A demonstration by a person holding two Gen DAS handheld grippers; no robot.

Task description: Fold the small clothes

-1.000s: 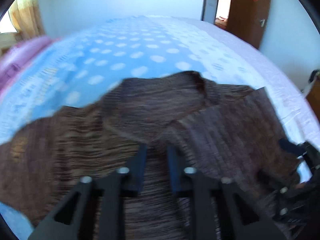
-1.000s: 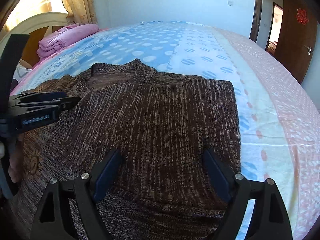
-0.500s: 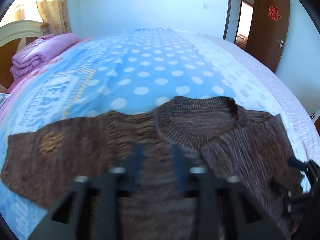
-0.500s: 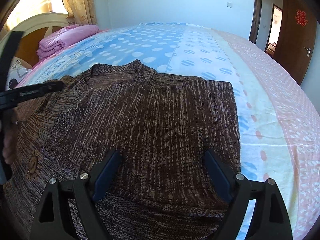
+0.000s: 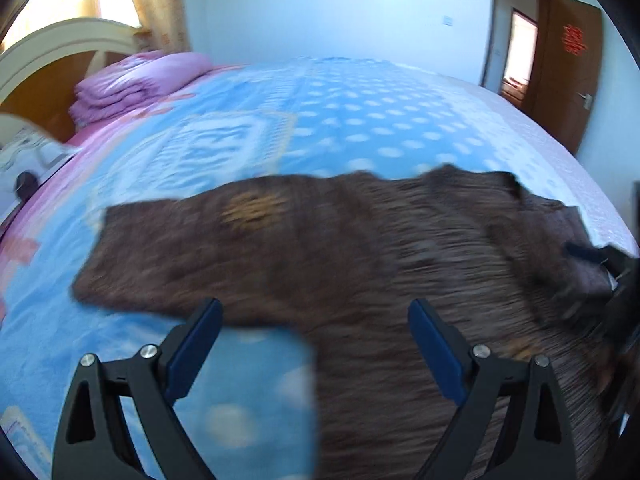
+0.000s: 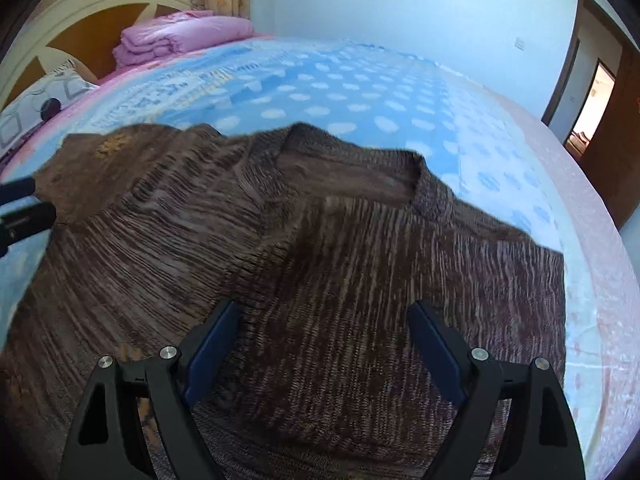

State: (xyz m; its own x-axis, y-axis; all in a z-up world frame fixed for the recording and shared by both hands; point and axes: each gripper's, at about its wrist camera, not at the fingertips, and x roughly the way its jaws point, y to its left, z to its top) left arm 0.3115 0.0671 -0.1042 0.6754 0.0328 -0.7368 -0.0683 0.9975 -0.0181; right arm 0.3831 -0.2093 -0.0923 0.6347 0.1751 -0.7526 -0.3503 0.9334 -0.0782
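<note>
A brown knitted sweater (image 5: 320, 248) lies flat on the bed, collar (image 6: 352, 160) away from me. One sleeve with an orange flower patch (image 5: 252, 208) stretches out to the left. The other sleeve lies folded over the body (image 6: 400, 264). My left gripper (image 5: 314, 308) hovers over the lower edge of the stretched sleeve, where it joins the body. Its jaws are opening wide and nothing is gripped between them. My right gripper (image 6: 324, 308) is open above the folded side of the body and holds nothing.
The bed has a blue sheet with white dots (image 5: 340, 120) and a pink border on the right (image 6: 592, 280). A folded pink quilt (image 6: 180, 36), a pillow (image 6: 40, 104) and the headboard (image 6: 100, 8) are at the far left. A brown door (image 5: 572, 64) stands at the right.
The left jaws went from nearly shut to wide, and that gripper swung left from the sweater's body to the stretched sleeve. The right gripper shifted and rolled slightly, staying open.
</note>
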